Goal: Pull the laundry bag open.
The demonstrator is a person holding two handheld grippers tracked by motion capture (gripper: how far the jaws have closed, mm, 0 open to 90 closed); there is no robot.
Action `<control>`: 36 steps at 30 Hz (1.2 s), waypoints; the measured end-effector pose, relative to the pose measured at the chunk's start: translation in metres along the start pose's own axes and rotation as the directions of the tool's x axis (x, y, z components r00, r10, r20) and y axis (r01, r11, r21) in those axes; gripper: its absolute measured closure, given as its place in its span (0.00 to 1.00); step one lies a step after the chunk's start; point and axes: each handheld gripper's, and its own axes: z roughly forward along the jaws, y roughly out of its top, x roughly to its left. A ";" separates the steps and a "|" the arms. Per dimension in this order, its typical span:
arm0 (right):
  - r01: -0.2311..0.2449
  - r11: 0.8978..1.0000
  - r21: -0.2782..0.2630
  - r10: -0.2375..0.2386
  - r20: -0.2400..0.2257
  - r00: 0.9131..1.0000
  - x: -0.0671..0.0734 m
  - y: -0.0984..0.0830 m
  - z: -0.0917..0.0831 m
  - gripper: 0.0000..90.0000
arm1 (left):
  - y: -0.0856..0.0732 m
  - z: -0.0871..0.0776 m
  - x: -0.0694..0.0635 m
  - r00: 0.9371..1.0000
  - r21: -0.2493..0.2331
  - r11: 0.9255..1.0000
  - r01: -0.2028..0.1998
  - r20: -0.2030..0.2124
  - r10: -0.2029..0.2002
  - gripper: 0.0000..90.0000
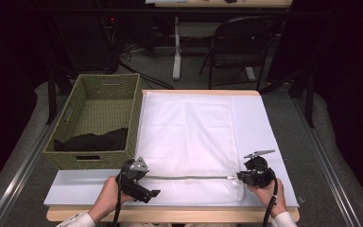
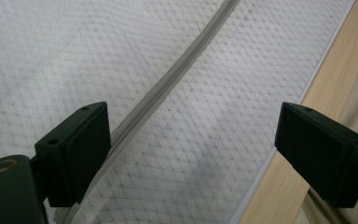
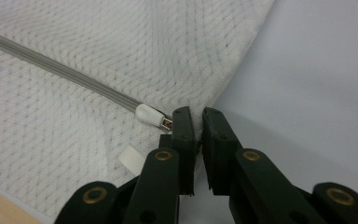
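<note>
We are working on a white mesh laundry bag (image 1: 184, 137) that is lying flat on a pale mat (image 1: 260, 123) covering the wooden table (image 1: 170, 215), with its zipper (image 1: 189, 178) running parallel to the table's near edge. That layout is keeping the zipper line straight and within easy reach of both hands.

Our right gripper (image 3: 196, 122) is sitting at the bag's near right corner, and its jaws are pressing together on the fold of mesh right beside the zipper slider (image 3: 150, 114). We are pinching there, it seems, to anchor that end of the bag so the fabric cannot bunch or slide when the slider gets pulled. The small white tab (image 3: 131, 161) is sitting just below the slider, untouched.

Our left gripper (image 2: 191, 140) is hovering at the opposite end of the zipper, near the bag's near left corner, its jaws standing wide apart with nothing between the pads. The zipper track is passing under its left jaw.

A woven green basket (image 1: 75, 156) with a dark garment (image 1: 94, 141) inside is waiting at the table's left edge, just beside the bag, probably for loading.
</note>
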 end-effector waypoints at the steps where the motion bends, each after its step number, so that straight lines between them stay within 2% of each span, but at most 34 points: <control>1: 0.004 1.000 0.000 -0.004 0.002 1.000 0.001 0.000 -0.002 0.93 | 0.002 -0.001 -0.001 1.000 -0.002 1.000 0.004 0.016 -0.004 0.11; 4: 0.025 1.000 -0.014 -0.025 0.004 1.000 0.002 0.000 -0.005 0.94 | 0.009 -0.001 -0.005 0.999 -0.020 1.000 -0.016 0.040 0.016 0.11; 5: 0.032 0.999 -0.024 -0.032 0.000 0.999 0.003 0.000 -0.007 0.94 | 0.013 0.001 -0.009 0.998 -0.022 0.999 -0.038 0.047 0.039 0.11; 6: 0.052 0.998 -0.030 -0.052 0.001 0.999 0.003 0.000 -0.007 0.94 | 0.013 0.001 -0.009 0.998 -0.022 0.999 -0.038 0.047 0.039 0.10; 11: 0.063 0.997 -0.046 -0.063 -0.005 0.998 0.005 0.000 -0.009 0.94 | 0.025 0.007 -0.016 0.993 -0.025 0.997 -0.075 0.093 0.077 0.12; 12: 0.063 0.997 -0.046 -0.063 -0.005 0.998 0.005 0.000 -0.009 0.94 | 0.028 0.008 -0.018 0.993 -0.027 0.996 -0.080 0.084 0.082 0.12; 14: 0.069 0.996 -0.051 -0.070 -0.007 0.998 0.006 0.000 -0.010 0.94 | 0.033 0.012 -0.021 0.988 -0.031 0.995 -0.093 0.121 0.097 0.12; 15: 0.077 0.996 -0.050 -0.077 -0.009 0.997 0.006 -0.001 -0.011 0.94 | 0.036 0.014 -0.024 0.989 -0.027 0.994 -0.105 0.103 0.107 0.13; 17: 0.069 0.996 -0.058 -0.069 -0.014 0.997 0.006 -0.001 -0.011 0.94 | 0.042 0.019 -0.027 0.982 -0.024 0.992 -0.125 0.137 0.127 0.14; 18: 0.074 0.996 -0.057 -0.075 -0.012 0.997 0.006 -0.001 -0.012 0.94 | 0.045 0.021 -0.029 0.982 -0.026 0.991 -0.133 0.135 0.135 0.15; 22: 0.081 0.995 -0.063 -0.082 -0.014 0.997 0.006 -0.002 -0.013 0.94 | 0.059 0.030 -0.036 0.972 -0.025 0.985 -0.174 0.158 0.175 0.17; 23: 0.083 0.994 -0.068 -0.084 -0.014 0.996 0.007 -0.002 -0.013 0.94 | 0.063 0.032 -0.037 0.971 -0.017 0.983 -0.185 0.151 0.185 0.18; 25: 0.085 0.994 -0.069 -0.087 -0.014 0.996 0.007 -0.002 -0.014 0.94 | 0.069 0.037 -0.040 0.965 -0.030 0.980 -0.196 0.172 0.198 0.18; 28: 0.089 0.993 -0.076 -0.091 -0.019 0.996 0.007 -0.002 -0.013 0.94 | 0.080 0.044 -0.042 0.960 -0.043 0.978 -0.203 0.187 0.208 0.18; 30: 0.099 0.993 -0.071 -0.101 -0.015 0.995 0.008 -0.002 -0.013 0.94 | 0.085 0.048 -0.044 0.959 -0.050 0.978 -0.205 0.189 0.211 0.19; 34: 0.107 0.991 -0.075 -0.108 -0.013 0.994 0.009 -0.002 -0.015 0.94 | 0.094 0.055 -0.046 0.949 -0.052 0.974 -0.222 0.217 0.228 0.21; 36: 0.105 0.992 -0.074 -0.106 -0.012 0.994 0.010 -0.002 -0.015 0.94 | 0.098 0.059 -0.048 0.948 -0.050 0.973 -0.226 0.221 0.231 0.21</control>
